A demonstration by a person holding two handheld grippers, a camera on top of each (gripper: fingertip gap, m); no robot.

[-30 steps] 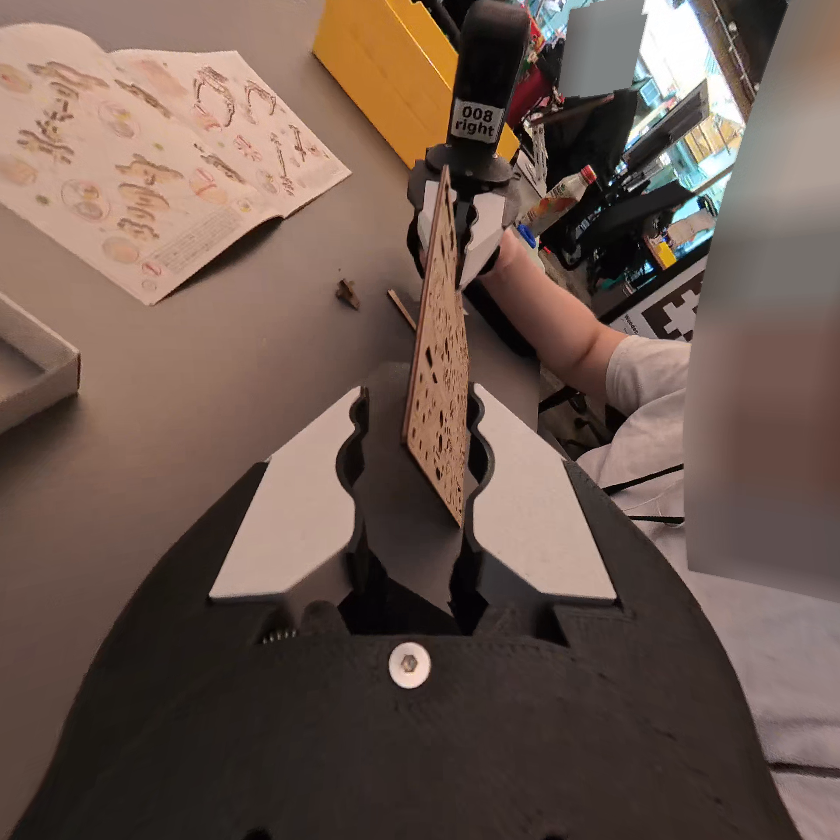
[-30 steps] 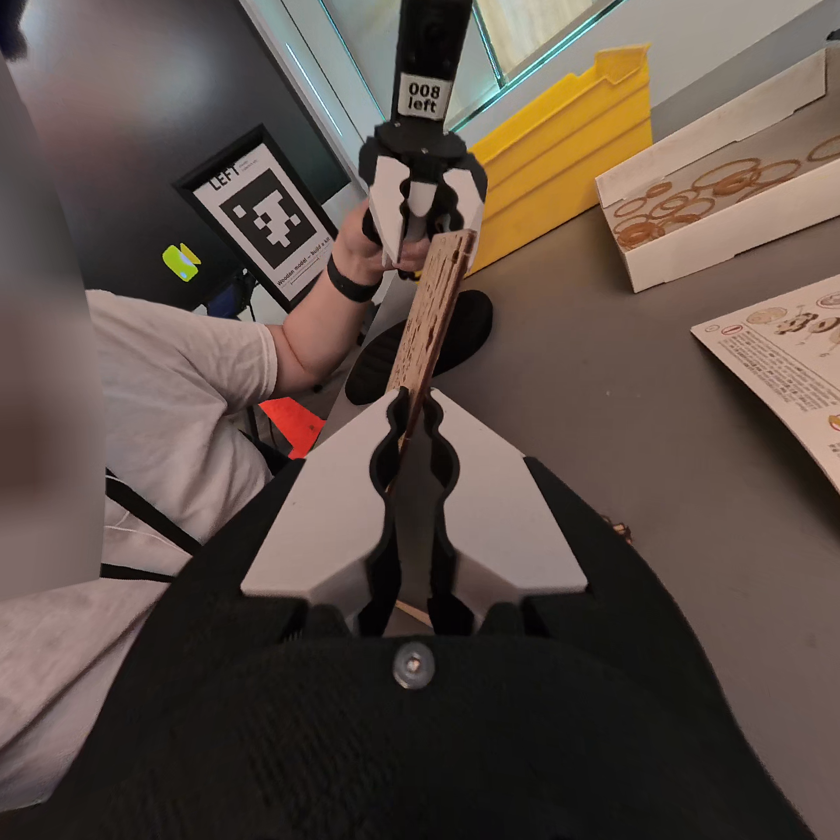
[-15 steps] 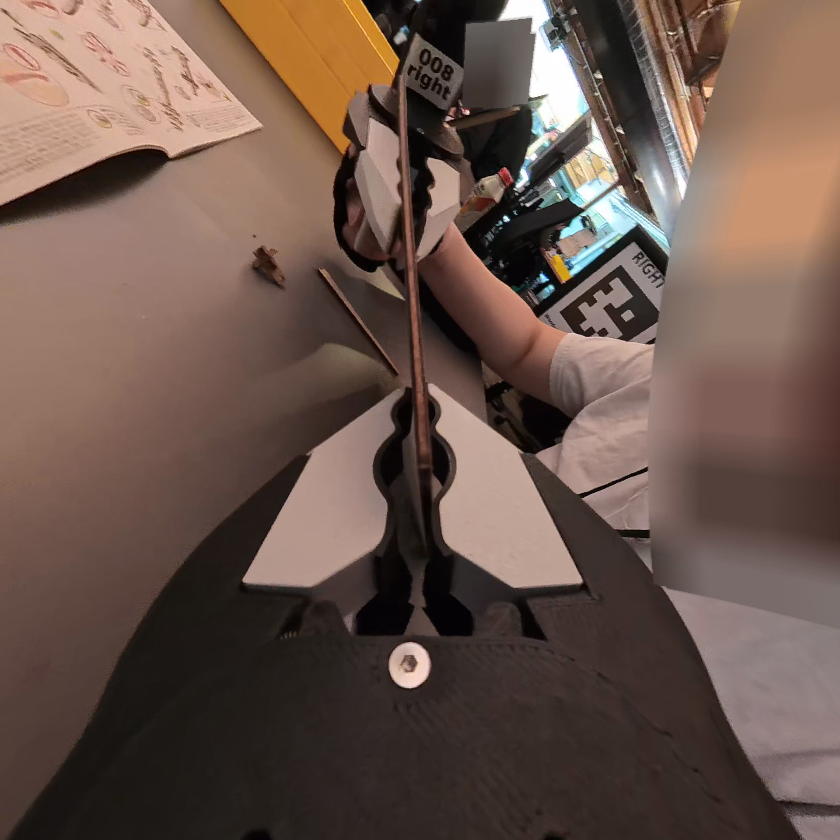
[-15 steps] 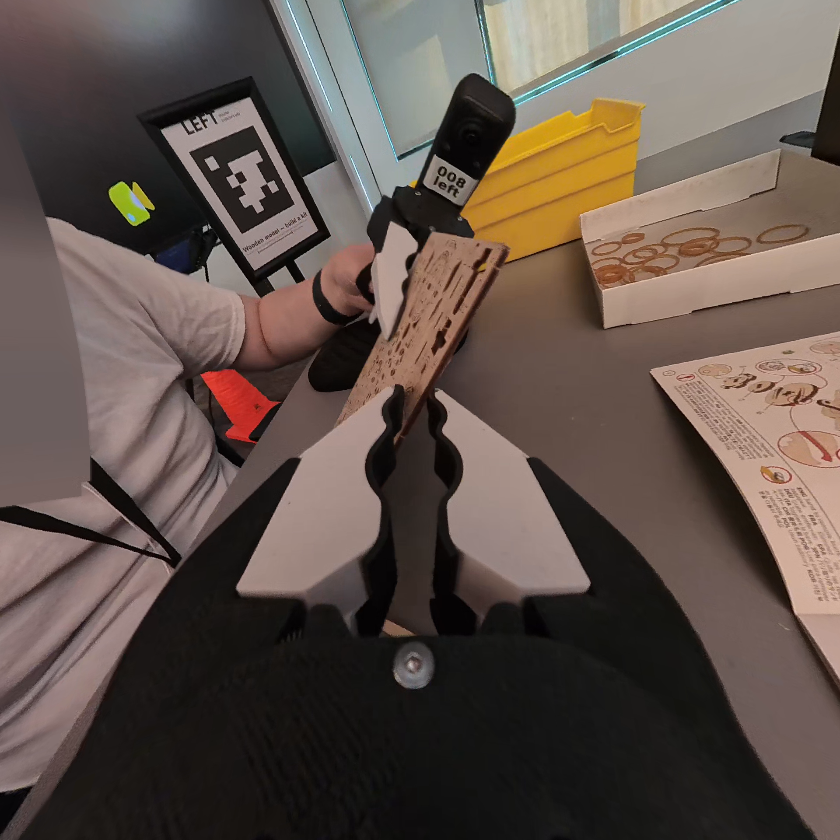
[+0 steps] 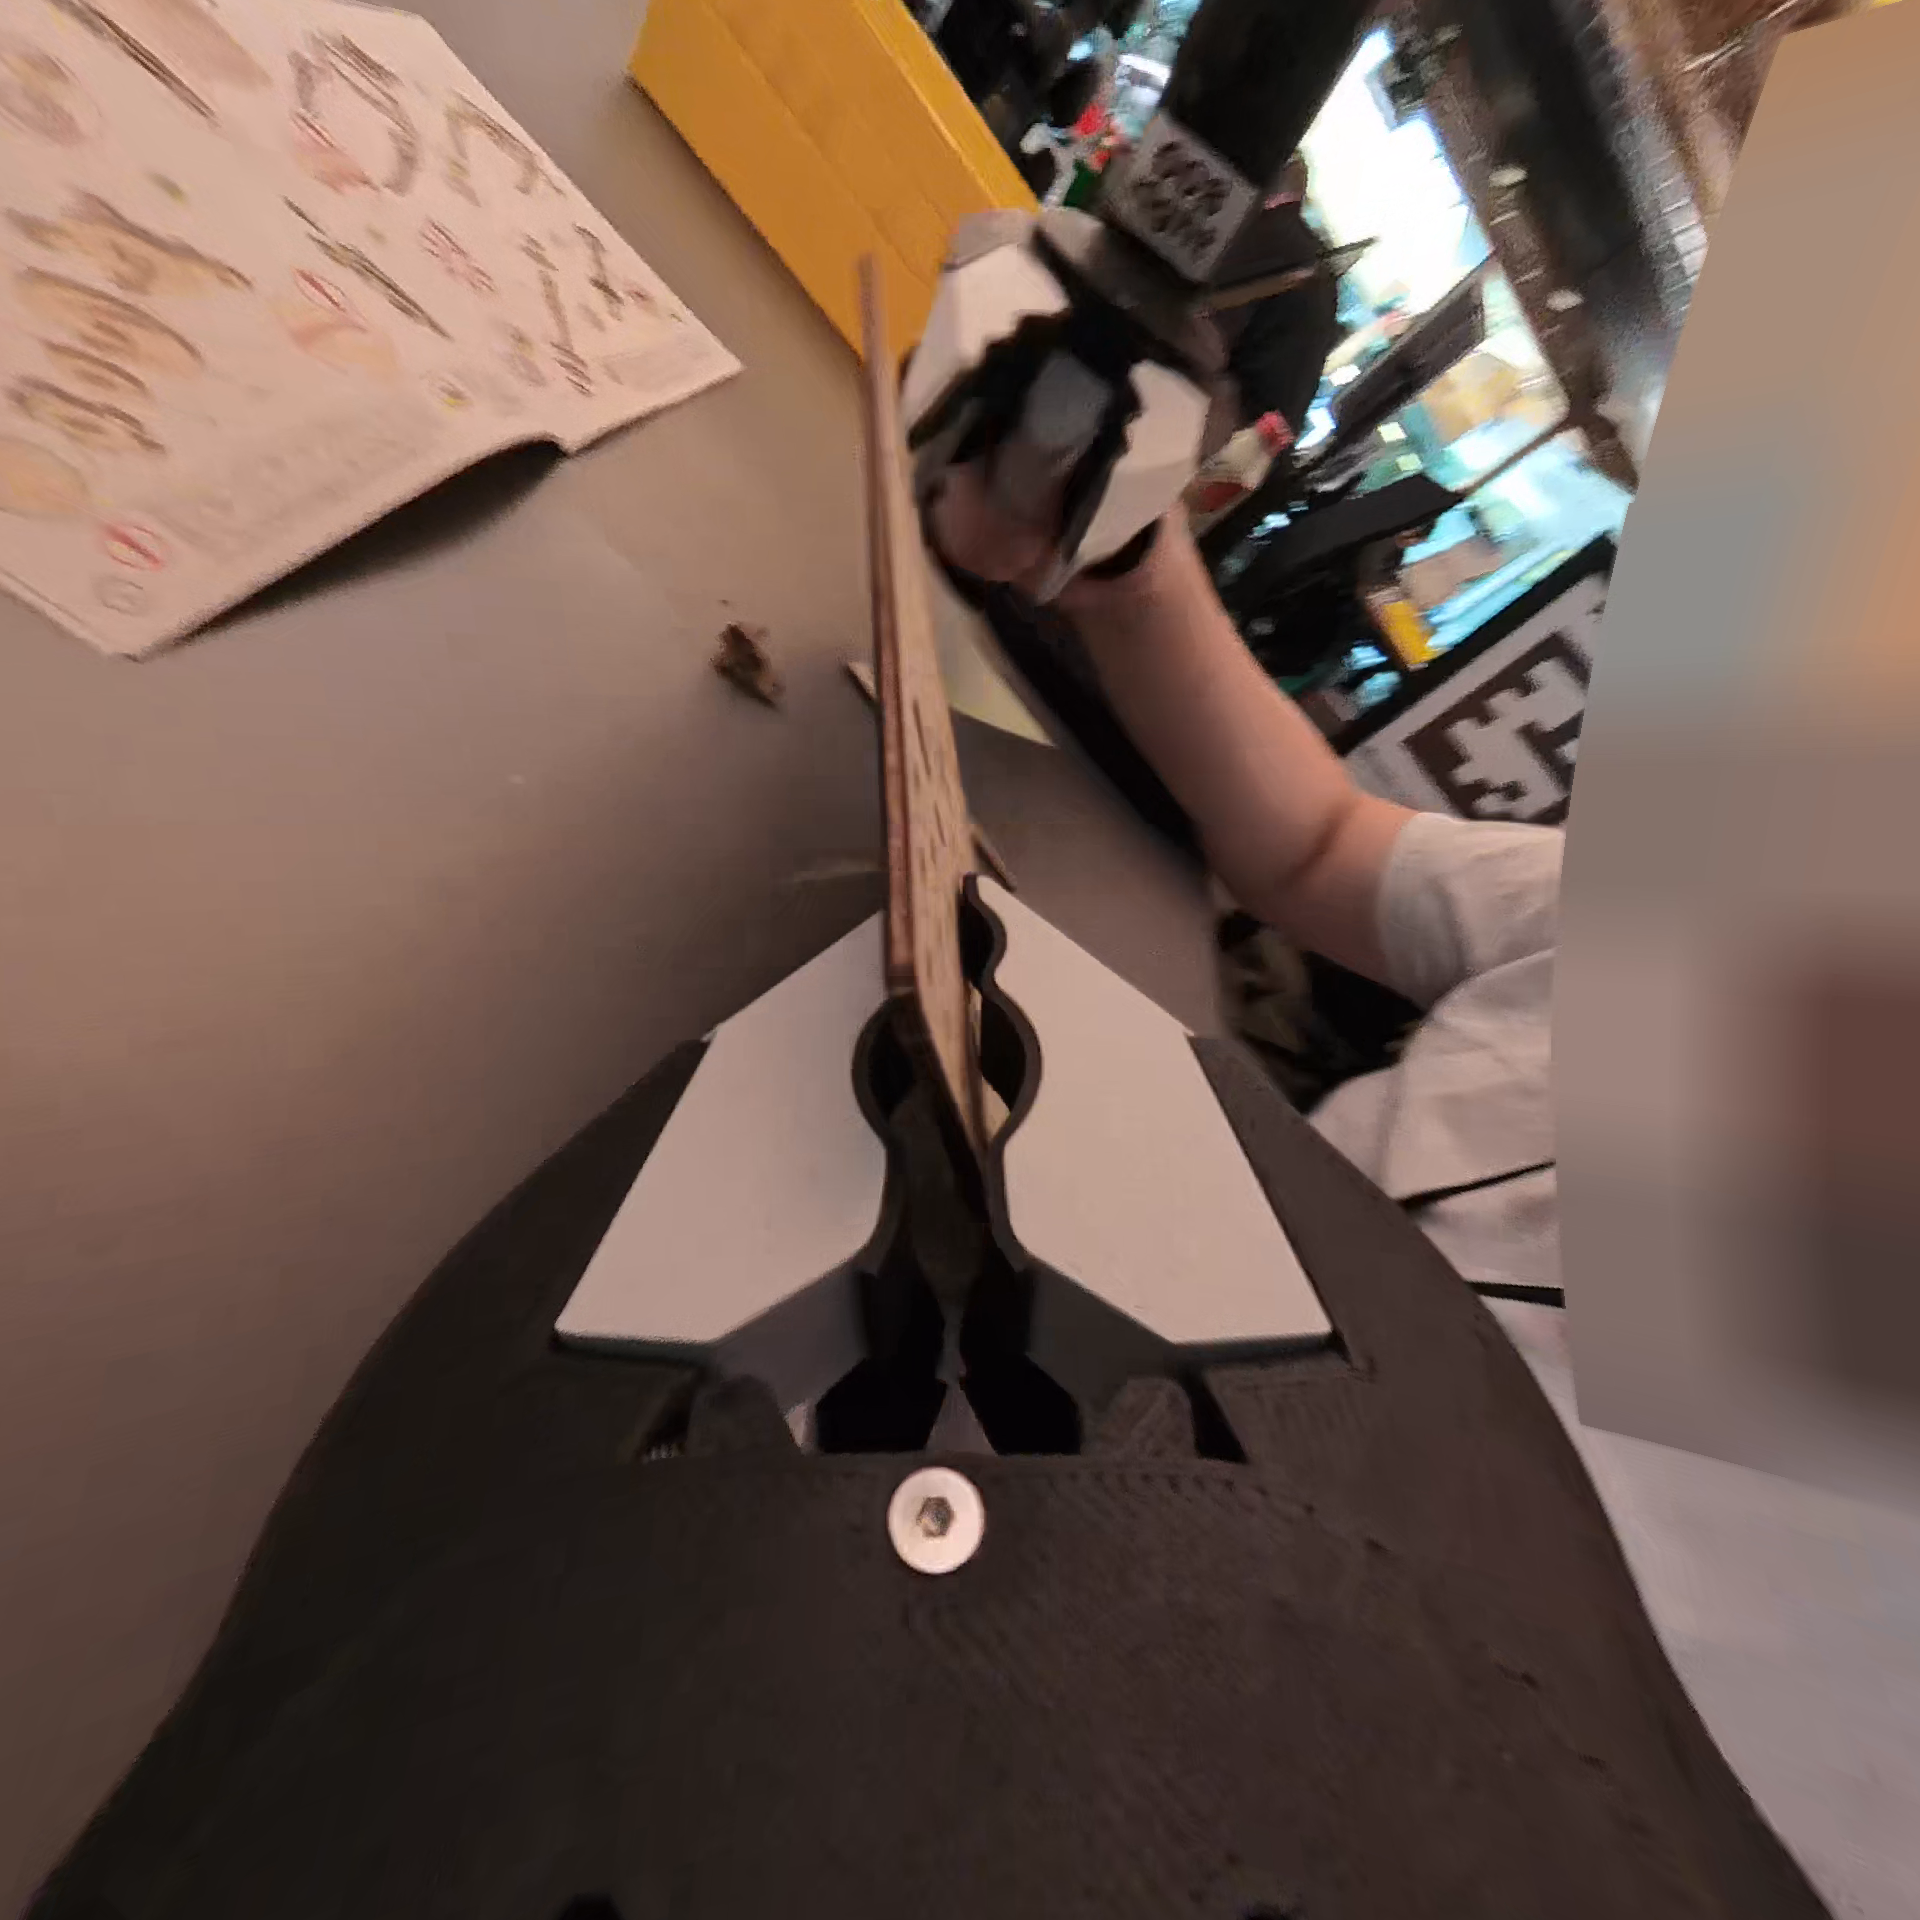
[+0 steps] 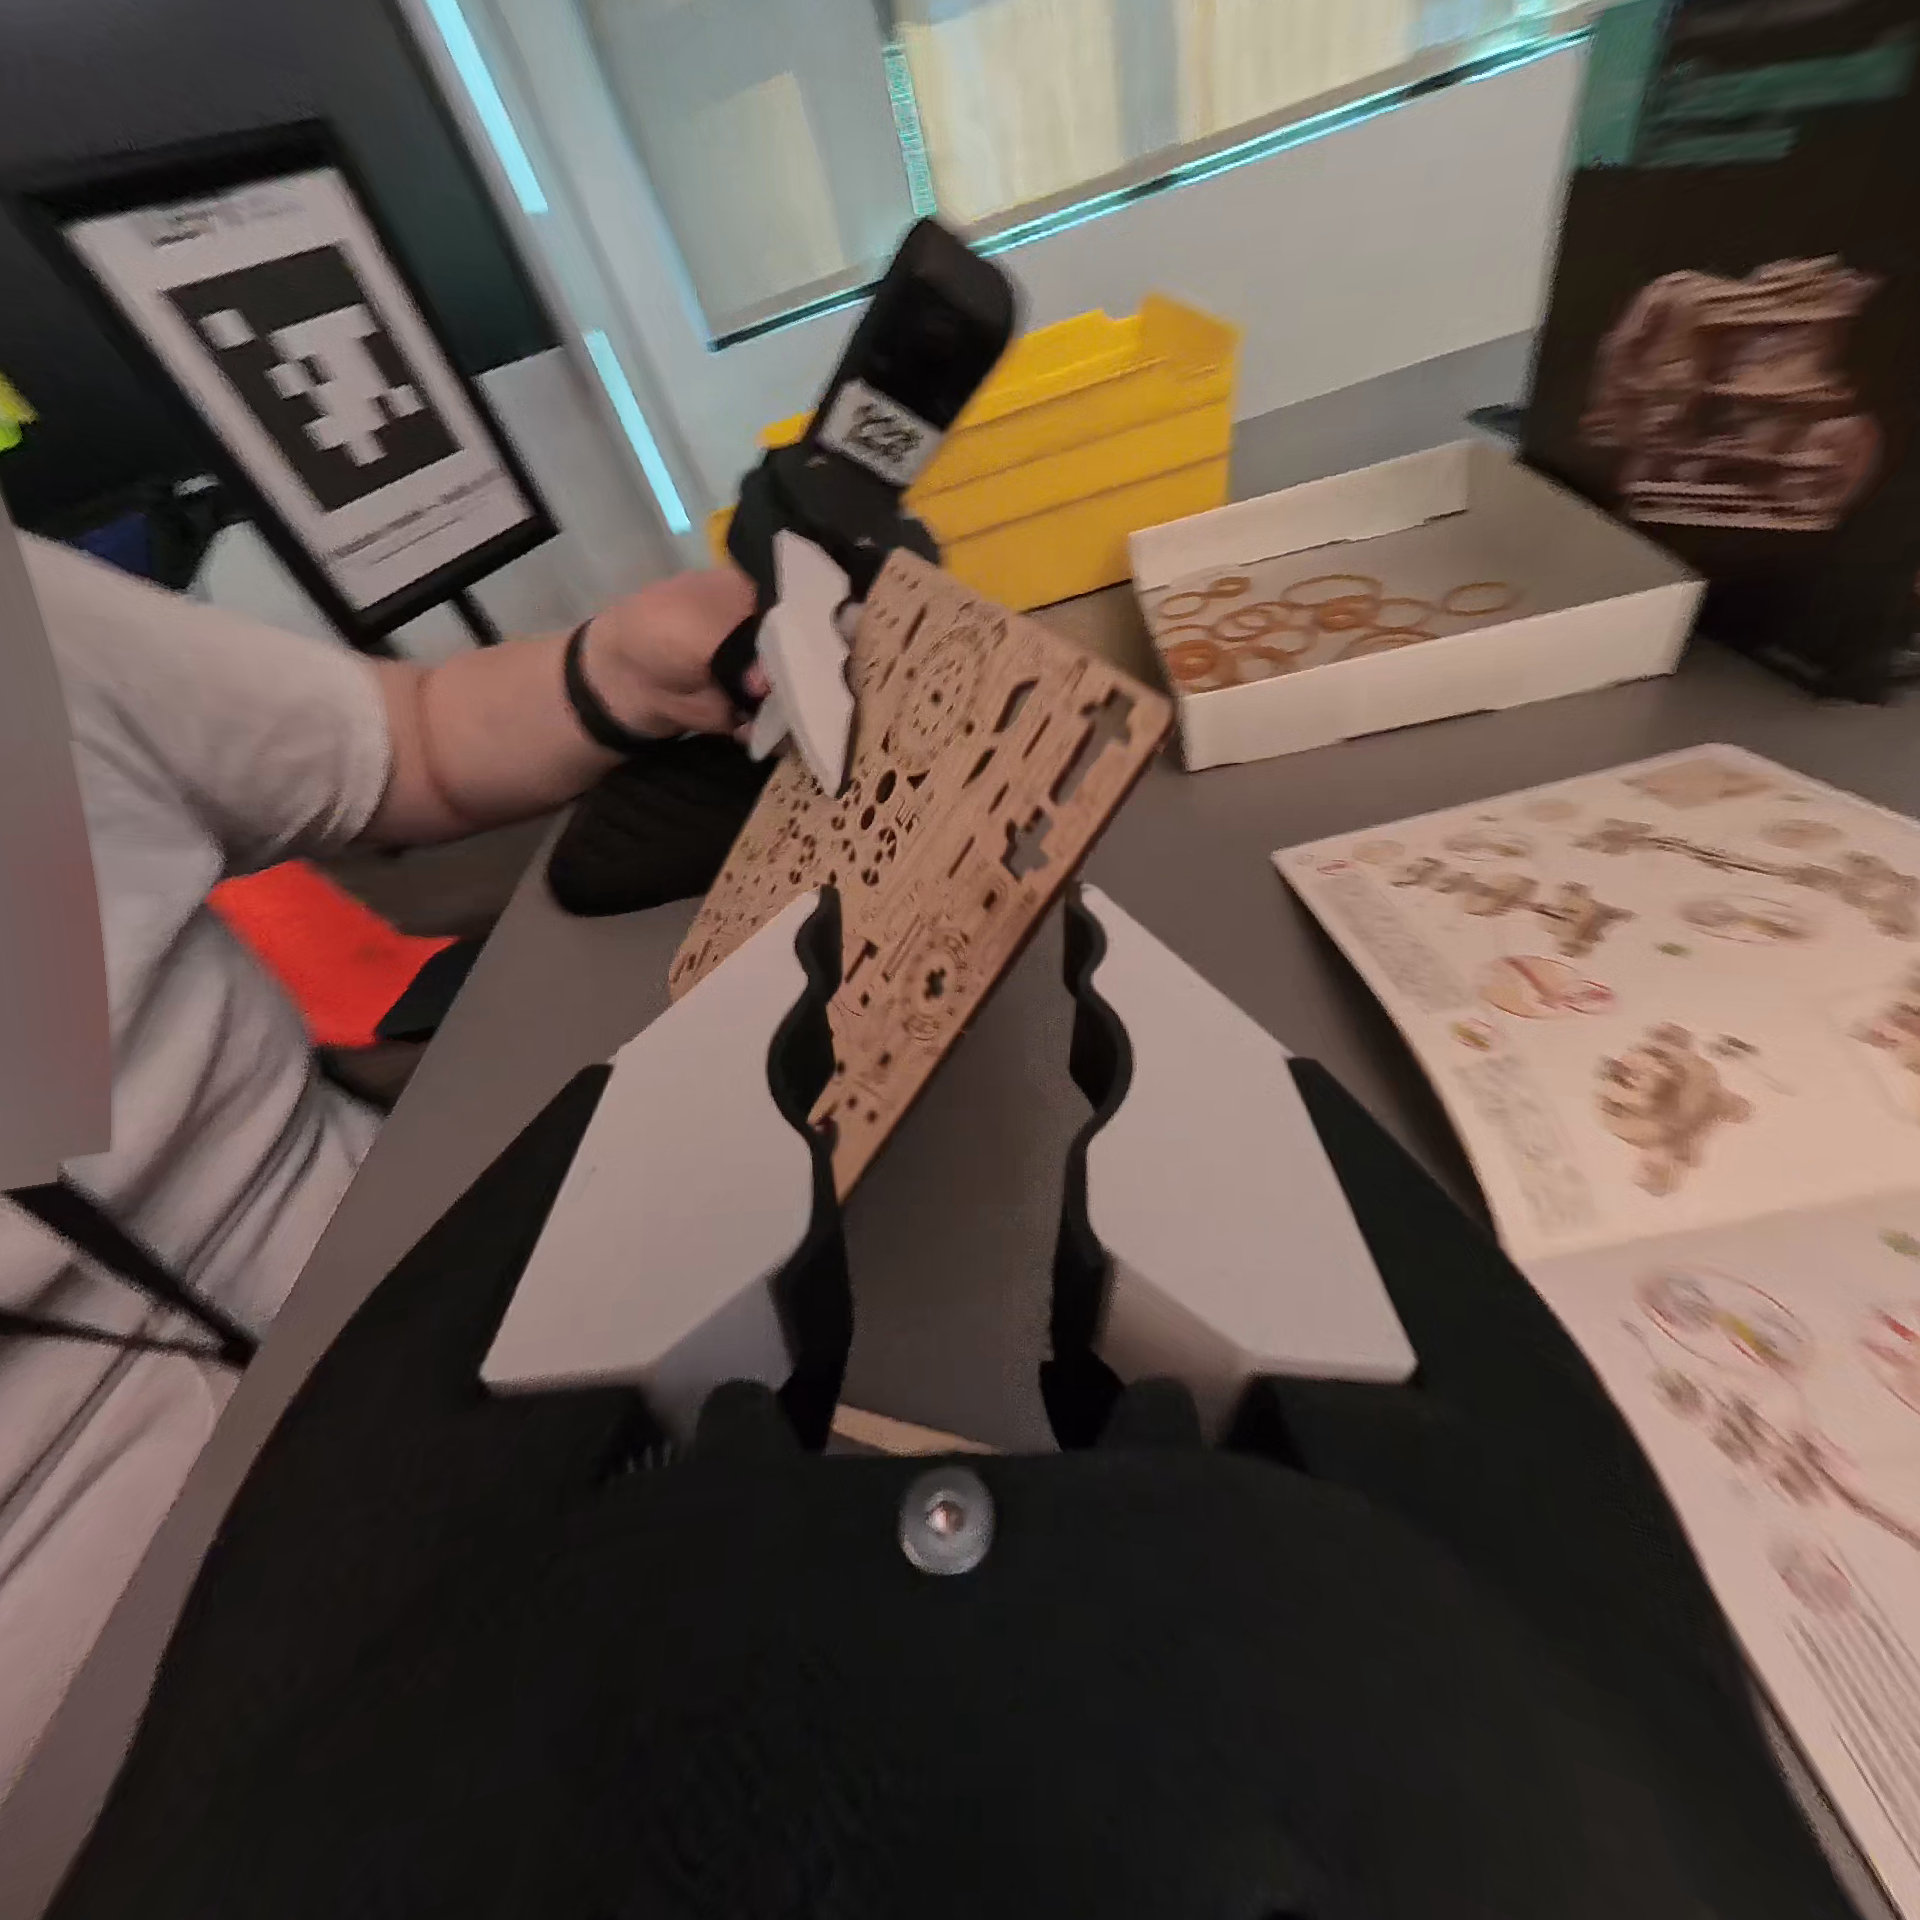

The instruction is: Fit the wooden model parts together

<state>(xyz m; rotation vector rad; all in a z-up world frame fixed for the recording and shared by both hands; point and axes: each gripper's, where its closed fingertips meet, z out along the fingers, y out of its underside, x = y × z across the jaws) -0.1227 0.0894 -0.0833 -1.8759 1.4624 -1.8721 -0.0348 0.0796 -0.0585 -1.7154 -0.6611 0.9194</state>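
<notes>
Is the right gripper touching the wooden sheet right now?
Apart. In the right wrist view the right gripper stands open, gaps showing between its fingers and the wooden sheet; the left gripper clamps it.

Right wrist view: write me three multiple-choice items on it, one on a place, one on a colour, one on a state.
1. Where does the white box of rings stand?
A) on the instruction booklet
B) on the table beside the bin
C) in a gripper

2. What colour is the bin?
A) red
B) yellow
C) green

3. How do the right gripper's jaws stand at the wooden sheet?
A) clamped on it
B) apart
C) out of view

Answers:
1 B: it sits on the grey table just right of the bin.
2 B: its walls are plain yellow.
3 B: a wide gap shows between them, while the left gripper holds the sheet.
</notes>
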